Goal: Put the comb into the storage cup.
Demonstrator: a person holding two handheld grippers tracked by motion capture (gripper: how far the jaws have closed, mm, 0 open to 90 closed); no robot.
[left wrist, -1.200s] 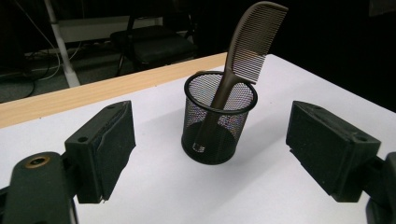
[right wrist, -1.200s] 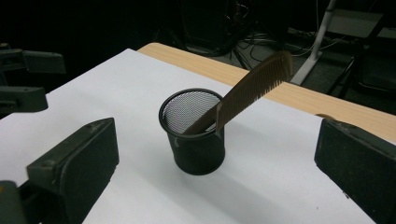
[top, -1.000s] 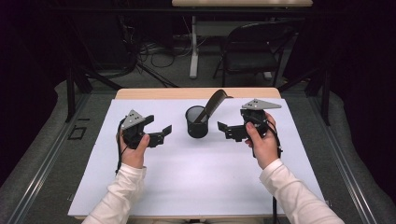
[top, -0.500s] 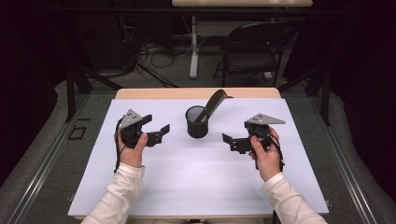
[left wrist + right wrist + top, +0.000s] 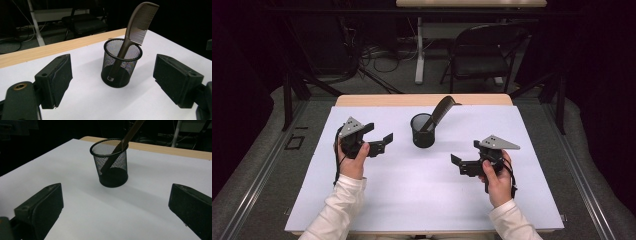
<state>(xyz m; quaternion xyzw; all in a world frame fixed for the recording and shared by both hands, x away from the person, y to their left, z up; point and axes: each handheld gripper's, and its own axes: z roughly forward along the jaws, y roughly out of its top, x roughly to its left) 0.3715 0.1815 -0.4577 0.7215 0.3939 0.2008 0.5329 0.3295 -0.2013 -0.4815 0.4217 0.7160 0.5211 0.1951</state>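
A black mesh cup (image 5: 422, 131) stands at the back middle of the white table cover (image 5: 422, 195). A brown comb (image 5: 439, 111) leans in it, teeth end up and tilted to the right. My left gripper (image 5: 379, 134) is held left of the cup, open and empty, jaws pointing at it. My right gripper (image 5: 459, 166) hovers nearer the front right, open and empty, also facing the cup. In the left gripper view the cup (image 5: 121, 66) and comb (image 5: 140, 22) sit between the spread jaws. In the right gripper view the cup (image 5: 111, 162) lies farther off, with the comb (image 5: 127, 136) rising out of it.
The bare wooden table edge (image 5: 422, 100) runs behind the white cover. A black folding chair (image 5: 484, 55) and a white table leg (image 5: 419, 55) stand beyond it, with cables on the floor (image 5: 372, 50).
My right gripper has drawn back from beside the cup toward the front right. The left gripper has barely shifted. Cup and comb have stayed put.
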